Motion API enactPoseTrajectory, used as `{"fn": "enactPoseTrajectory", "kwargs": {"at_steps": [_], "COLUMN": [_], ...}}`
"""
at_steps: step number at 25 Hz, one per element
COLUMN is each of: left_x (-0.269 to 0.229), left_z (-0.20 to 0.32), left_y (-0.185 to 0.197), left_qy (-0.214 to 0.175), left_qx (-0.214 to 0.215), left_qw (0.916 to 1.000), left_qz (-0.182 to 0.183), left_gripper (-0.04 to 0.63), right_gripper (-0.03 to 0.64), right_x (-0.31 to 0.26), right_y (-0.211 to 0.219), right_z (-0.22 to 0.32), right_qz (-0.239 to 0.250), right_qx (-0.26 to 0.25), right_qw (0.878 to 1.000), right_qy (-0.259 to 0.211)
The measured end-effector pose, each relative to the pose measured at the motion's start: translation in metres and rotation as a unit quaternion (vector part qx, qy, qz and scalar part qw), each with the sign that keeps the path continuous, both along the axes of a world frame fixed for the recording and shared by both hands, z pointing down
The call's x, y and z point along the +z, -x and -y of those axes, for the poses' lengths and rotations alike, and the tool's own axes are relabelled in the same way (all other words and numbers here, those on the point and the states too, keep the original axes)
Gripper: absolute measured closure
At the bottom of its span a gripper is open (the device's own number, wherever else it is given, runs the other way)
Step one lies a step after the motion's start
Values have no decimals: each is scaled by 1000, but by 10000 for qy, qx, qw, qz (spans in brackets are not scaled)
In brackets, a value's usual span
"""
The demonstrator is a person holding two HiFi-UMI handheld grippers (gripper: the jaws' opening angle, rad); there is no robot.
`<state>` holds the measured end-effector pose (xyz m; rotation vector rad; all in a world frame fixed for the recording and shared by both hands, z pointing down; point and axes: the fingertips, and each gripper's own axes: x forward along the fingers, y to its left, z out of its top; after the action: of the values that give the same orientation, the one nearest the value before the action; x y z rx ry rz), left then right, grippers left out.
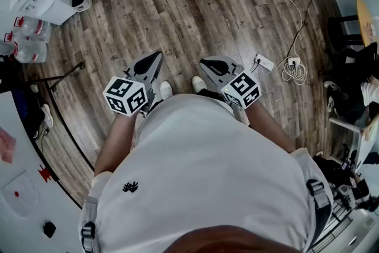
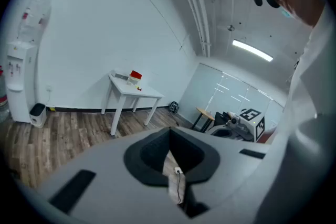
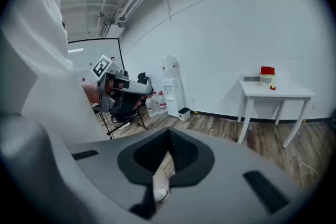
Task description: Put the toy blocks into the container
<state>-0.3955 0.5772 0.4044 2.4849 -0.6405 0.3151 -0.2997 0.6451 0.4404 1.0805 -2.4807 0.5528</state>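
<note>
Wood floor [image 1: 225,15] all round, left tool [image 1: 153,61] and right tool [image 1: 212,65] both pressed together on nothing and carried low, I'd guess because the blocks [image 3: 268,76] seem to sit well off on that desk [image 3: 278,93] at the right tool's 2 o'clock.

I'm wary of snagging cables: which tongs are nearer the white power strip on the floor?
Right. In the head view the right tongs sit just to the left of the power strip, while the left tongs are farther left again, on the person's other side.
</note>
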Motion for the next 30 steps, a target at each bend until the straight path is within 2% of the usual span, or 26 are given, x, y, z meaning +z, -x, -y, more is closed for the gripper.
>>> {"fn": "enactPoseTrajectory", "kwargs": {"at_steps": [5,9,14,17,22,26,30], "left_x": [12,22,25,21,16,14,4], "left_z": [1,-6,3,18,35,74,117], "left_y": [27,27,6,-13,-43,-72,-110], "left_qy": [-268,-94,-137,-342,-524,-362,-445], "left_qx": [394,805,950,995,1473,1221,926], "left_qw": [9985,9966,9953,9942,9870,9908,9936], "left_qz": [254,146,97,203,384,461,462], "left_gripper": [589,589,589,589,589,588,588], "right_gripper": [612,612,612,612,609,607,583], "right_x": [-6,-4,-1,0,-4,-12,-13], "right_y": [23,28,18,3,-22,-57,-96], "right_z": [8,-4,-3,16,67,112,145], "right_qz": [-39,-35,-74,-17,195,262,290], "right_qx": [297,635,833,882,743,623,554], "right_qw": [9995,9980,9964,9960,9969,9968,9968], "right_qy": [-58,58,172,125,-187,-430,-494]}}
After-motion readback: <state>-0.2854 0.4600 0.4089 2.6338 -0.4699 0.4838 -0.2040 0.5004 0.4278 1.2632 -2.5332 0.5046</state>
